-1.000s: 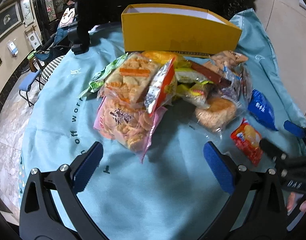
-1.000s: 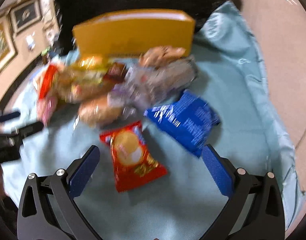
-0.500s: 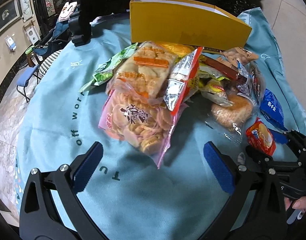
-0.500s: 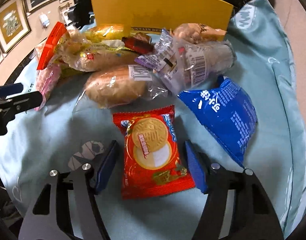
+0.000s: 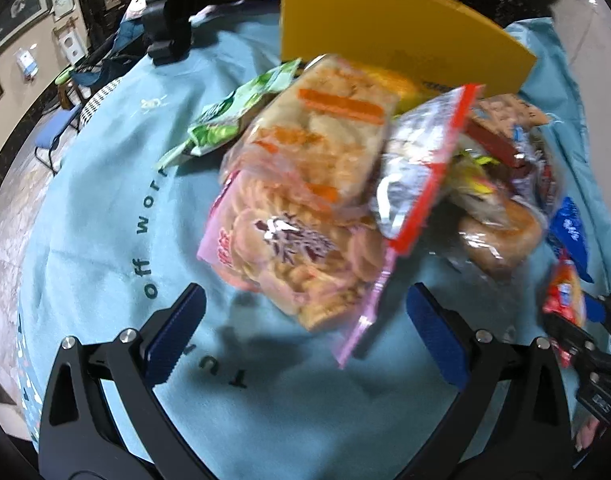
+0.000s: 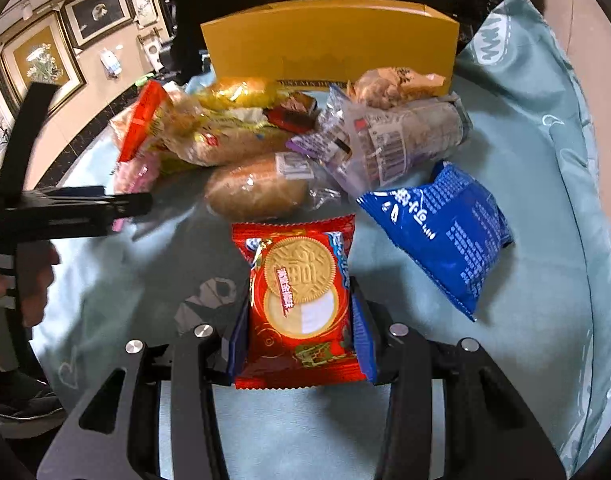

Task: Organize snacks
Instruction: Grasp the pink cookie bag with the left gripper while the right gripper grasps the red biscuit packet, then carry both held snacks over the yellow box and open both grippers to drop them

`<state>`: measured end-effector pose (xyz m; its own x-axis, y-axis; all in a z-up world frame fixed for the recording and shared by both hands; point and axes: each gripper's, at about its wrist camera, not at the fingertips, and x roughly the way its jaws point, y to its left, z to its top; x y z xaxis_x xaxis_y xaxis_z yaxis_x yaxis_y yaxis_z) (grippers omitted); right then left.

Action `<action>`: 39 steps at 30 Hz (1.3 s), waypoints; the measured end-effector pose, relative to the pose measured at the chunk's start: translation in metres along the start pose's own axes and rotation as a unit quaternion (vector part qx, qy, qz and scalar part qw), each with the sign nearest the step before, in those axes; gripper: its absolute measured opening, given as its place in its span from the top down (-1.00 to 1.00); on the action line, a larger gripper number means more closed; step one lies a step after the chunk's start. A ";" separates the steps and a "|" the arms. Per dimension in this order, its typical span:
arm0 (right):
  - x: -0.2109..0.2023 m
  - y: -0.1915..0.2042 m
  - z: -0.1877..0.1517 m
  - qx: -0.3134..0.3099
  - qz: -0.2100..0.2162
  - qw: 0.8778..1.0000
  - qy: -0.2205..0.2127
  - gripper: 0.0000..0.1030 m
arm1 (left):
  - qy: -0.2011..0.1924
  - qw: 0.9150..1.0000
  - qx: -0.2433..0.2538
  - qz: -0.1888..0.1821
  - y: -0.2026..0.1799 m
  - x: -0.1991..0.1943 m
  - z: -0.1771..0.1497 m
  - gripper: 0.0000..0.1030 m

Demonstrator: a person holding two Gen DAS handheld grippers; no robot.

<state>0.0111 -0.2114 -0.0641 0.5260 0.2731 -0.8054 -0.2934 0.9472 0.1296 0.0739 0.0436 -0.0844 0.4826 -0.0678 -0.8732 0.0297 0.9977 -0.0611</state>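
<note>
A pile of snack packets lies on a light blue cloth (image 5: 105,208) in front of a yellow box (image 5: 389,28). My right gripper (image 6: 301,332) is shut on a red cookie packet (image 6: 299,300), its blue pads pressed against both sides. The packet also shows at the right edge of the left wrist view (image 5: 565,292). My left gripper (image 5: 305,332) is open and empty, just short of a pink bag of round crackers (image 5: 301,252). A clear bag of orange crackers (image 5: 325,140) lies on top of the pink bag.
A blue packet (image 6: 441,228), a wrapped bun (image 6: 261,188), a clear wrapped roll (image 6: 401,136) and a green packet (image 5: 237,116) lie around the pile. The yellow box (image 6: 329,44) stands behind it. The cloth's edge drops off on the right (image 6: 585,160).
My right gripper has closed on the red cookie packet, from wide open one second ago. My left gripper has moved in closer to the pink cracker bag and stayed open.
</note>
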 end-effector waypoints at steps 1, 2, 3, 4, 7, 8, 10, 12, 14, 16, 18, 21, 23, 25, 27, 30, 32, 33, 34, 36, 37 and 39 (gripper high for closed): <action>-0.001 0.001 0.001 -0.001 0.003 1.000 -0.002 0.13 | 0.001 1.000 -0.005 -0.004 0.002 0.004 0.001 -0.96; -0.002 0.003 0.001 -0.002 0.008 1.000 -0.004 0.13 | 0.005 1.000 -0.008 -0.006 0.002 0.009 0.002 -0.96; -0.001 0.005 0.001 -0.004 0.009 1.000 -0.004 0.13 | 0.008 1.000 -0.010 -0.005 0.003 0.012 0.003 -0.95; -0.002 0.008 0.000 -0.006 0.012 1.000 -0.005 0.13 | 0.009 1.000 -0.015 -0.004 0.005 0.016 0.004 -0.83; -0.002 0.011 0.000 -0.009 0.017 1.000 -0.004 0.13 | -0.001 1.000 -0.004 -0.001 0.008 0.016 0.009 -0.43; -0.002 0.011 0.000 -0.008 0.017 1.000 -0.003 0.13 | -0.003 1.000 -0.003 -0.008 0.010 0.015 0.011 -0.29; -0.002 0.011 0.000 -0.008 0.017 1.000 -0.004 0.13 | -0.004 1.000 -0.007 -0.020 0.015 0.014 0.012 0.04; -0.004 0.014 -0.001 -0.009 0.022 1.000 -0.008 0.13 | -0.006 1.000 -0.005 -0.025 0.019 0.011 0.012 0.27; -0.008 0.017 -0.001 -0.014 0.027 0.999 -0.012 0.13 | -0.007 1.000 -0.004 -0.027 0.021 0.008 0.009 0.42; -0.012 0.019 -0.001 -0.017 0.032 0.999 -0.016 0.14 | -0.008 0.999 -0.003 -0.032 0.022 0.004 0.005 0.44; -0.016 0.019 0.001 -0.017 0.038 0.999 -0.023 0.14 | -0.012 0.999 0.001 -0.035 0.022 -0.001 0.000 0.45; -0.022 0.019 0.003 -0.015 0.045 0.998 -0.030 0.13 | -0.017 0.999 0.003 -0.047 0.022 -0.016 -0.012 0.46; -0.027 0.021 0.004 -0.014 0.050 0.998 -0.036 0.13 | -0.021 0.998 0.007 -0.053 0.022 -0.027 -0.019 0.46; -0.033 0.022 0.007 -0.014 0.056 0.997 -0.045 0.13 | -0.029 0.998 0.018 -0.058 0.021 -0.041 -0.024 0.46; -0.040 0.023 0.012 -0.015 0.059 0.997 -0.056 0.13 | -0.039 0.997 0.027 -0.061 0.019 -0.055 -0.028 0.46; -0.050 0.025 0.022 -0.021 0.060 0.995 -0.072 0.13 | -0.060 0.995 0.038 -0.067 0.016 -0.079 -0.026 0.46; -0.057 0.026 0.036 -0.027 0.056 0.994 -0.088 0.13 | -0.081 0.993 0.051 -0.073 0.010 -0.094 -0.016 0.46; -0.059 0.024 0.044 -0.029 0.055 0.994 -0.094 0.13 | -0.090 0.991 0.060 -0.075 0.006 -0.101 -0.009 0.46; -0.061 0.024 0.050 -0.031 0.054 0.993 -0.098 0.13 | -0.096 0.990 0.065 -0.077 0.002 -0.104 -0.002 0.46; -0.068 0.019 0.074 -0.035 0.052 0.991 -0.115 0.13 | -0.111 0.987 0.079 -0.081 -0.008 -0.110 0.025 0.46; -0.070 0.018 0.083 -0.036 0.052 0.991 -0.120 0.13 | -0.117 0.986 0.084 -0.083 -0.013 -0.113 0.040 0.46; -0.072 0.009 0.118 -0.034 0.050 0.988 -0.139 0.13 | -0.127 0.984 0.099 -0.079 -0.026 -0.110 0.075 0.46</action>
<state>0.0646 -0.2027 0.0634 0.6877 0.4089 -0.5999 -0.4031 0.9023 0.1529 0.0858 0.0257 0.0494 0.6603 -0.2437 -0.7103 0.2794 0.9577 -0.0688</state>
